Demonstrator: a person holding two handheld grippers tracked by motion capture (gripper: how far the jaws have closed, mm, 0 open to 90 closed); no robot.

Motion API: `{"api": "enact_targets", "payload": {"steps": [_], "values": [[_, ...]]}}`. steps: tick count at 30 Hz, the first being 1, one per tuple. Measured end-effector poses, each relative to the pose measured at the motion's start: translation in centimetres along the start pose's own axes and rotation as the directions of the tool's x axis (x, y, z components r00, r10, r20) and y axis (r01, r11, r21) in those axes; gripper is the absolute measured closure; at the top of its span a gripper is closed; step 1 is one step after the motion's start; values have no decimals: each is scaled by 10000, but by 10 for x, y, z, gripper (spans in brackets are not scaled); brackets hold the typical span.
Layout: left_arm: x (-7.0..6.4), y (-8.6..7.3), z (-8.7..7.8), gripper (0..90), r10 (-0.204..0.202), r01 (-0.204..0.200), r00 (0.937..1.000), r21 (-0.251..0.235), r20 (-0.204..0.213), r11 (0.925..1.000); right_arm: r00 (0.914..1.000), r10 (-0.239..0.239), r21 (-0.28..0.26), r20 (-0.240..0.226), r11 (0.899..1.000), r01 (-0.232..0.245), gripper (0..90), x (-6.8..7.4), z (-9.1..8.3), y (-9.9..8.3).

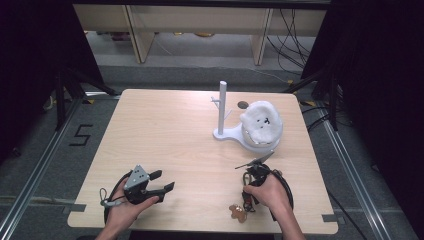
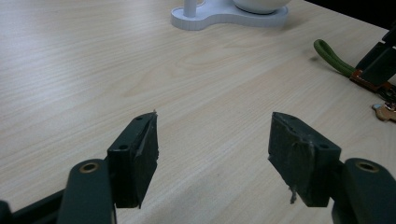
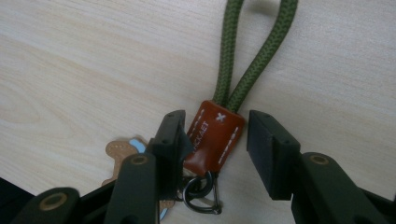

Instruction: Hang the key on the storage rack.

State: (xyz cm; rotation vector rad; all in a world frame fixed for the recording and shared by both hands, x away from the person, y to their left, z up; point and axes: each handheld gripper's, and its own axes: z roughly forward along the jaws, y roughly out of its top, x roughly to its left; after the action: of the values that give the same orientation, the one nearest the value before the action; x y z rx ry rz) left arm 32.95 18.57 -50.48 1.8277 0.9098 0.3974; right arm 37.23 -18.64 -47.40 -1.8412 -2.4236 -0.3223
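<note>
Keychain [image 3: 213, 137] between right gripper [image 3: 215, 149] jaws

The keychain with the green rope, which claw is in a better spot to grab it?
The right claw. Its jaws already stand on either side of the keychain's brown leather tab, open with a gap on one side. The left claw is open over bare table, with the keychain off to its side.

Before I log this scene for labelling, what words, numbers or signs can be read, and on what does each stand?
"5", in black on the grey floor left of the table.
White letters ending "…CKAET", first ones hidden, along the brown leather tab of the green cord keychain.
A small white cross mark on that tab.
Nothing else is legible.
</note>
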Motion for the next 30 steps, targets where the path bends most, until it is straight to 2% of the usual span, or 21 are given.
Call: {"api": "enact_targets", "payload": {"steps": [2,5,11,14,17,19,21,24,27,28,29,30], "values": [[0,0,0,331,3,-3,10000,66,-48,10000,10000,-89,-175,8,9998,89,593,0,2,1],[0,0,0,332,33,-33,10000,-25,76,10000,9999,-113,-66,-38,9999,113,611,0,3,2],[0,0,0,332,36,-36,10000,-33,55,10000,9994,-232,99,253,9997,229,682,5,4,4],[0,-1,0,332,38,-38,10000,-24,50,10000,9989,-457,27,71,9990,456,767,7,6,4],[0,-1,0,334,16,-16,10000,-109,0,9999,9987,-502,209,-102,9985,504,780,8,5,4],[0,0,-2,336,20,-20,10000,35,-23,10000,9989,-471,227,-54,9986,472,784,7,3,3],[0,1,-1,342,-31,32,9999,-121,140,9999,9976,-677,-159,-123,9976,675,787,5,1,2],[-1,4,-1,344,-32,35,9999,-172,150,9998,9965,-783,-724,-285,9945,761,788,4,-5,0],[-3,6,0,348,-159,171,9992,-332,376,9993,9967,-692,-1261,-425,9900,633,790,5,-11,-1],[-3,6,0,349,-178,191,9991,-354,387,9992,9940,-969,-1534,-505,9842,882,790,3,-12,-1],[-4,7,0,349,-157,168,9992,-307,362,9994,9956,-688,-1699,-640,9838,571,790,6,-15,-2],[-4,8,0,350,-182,199,9989,-391,434,9990,9945,-795,-1867,-677,9802,657,790,5,-16,-3]]}}
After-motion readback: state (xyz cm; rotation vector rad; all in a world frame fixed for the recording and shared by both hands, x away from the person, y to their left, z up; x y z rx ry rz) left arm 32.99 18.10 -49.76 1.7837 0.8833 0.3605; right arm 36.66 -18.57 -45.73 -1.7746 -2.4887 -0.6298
